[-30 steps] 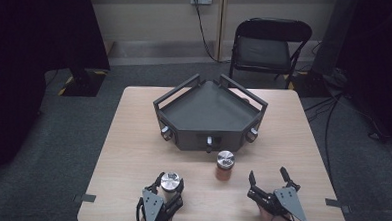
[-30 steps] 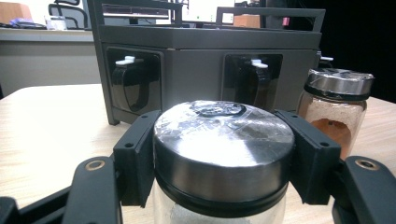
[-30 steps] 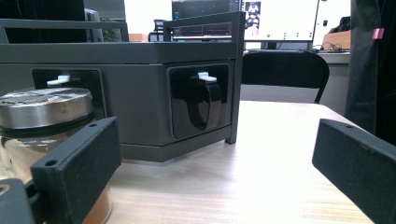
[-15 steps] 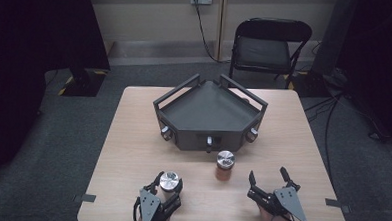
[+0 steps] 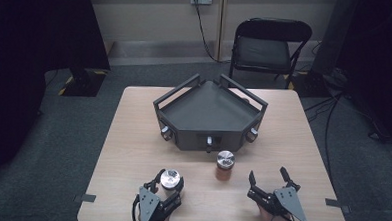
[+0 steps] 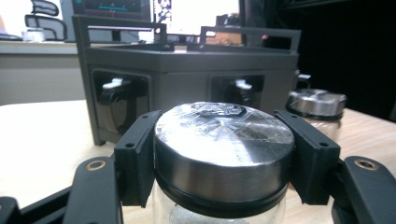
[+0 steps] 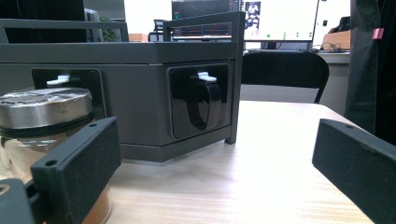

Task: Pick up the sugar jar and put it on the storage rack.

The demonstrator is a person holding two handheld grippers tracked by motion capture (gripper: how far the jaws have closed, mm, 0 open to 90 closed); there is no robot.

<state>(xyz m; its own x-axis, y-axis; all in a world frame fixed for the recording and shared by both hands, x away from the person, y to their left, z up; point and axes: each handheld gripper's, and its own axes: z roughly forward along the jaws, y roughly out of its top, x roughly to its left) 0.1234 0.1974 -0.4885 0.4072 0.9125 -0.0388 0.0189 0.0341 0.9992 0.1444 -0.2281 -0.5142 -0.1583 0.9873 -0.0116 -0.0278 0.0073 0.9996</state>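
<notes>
Your left gripper (image 6: 224,154) clamps the metal lid of a clear jar (image 5: 170,179) standing at the table's (image 5: 132,138) near left edge. Your right gripper (image 5: 268,178) rests with jaws spread, empty, just right of the orange jar (image 5: 224,165) before the dark tray (image 5: 209,111)

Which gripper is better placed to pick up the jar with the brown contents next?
Probably the right gripper: its jaws stand open with nothing between them, and the brown jar stands just beside it on the table. The left gripper is already shut on the clear jar.
</notes>
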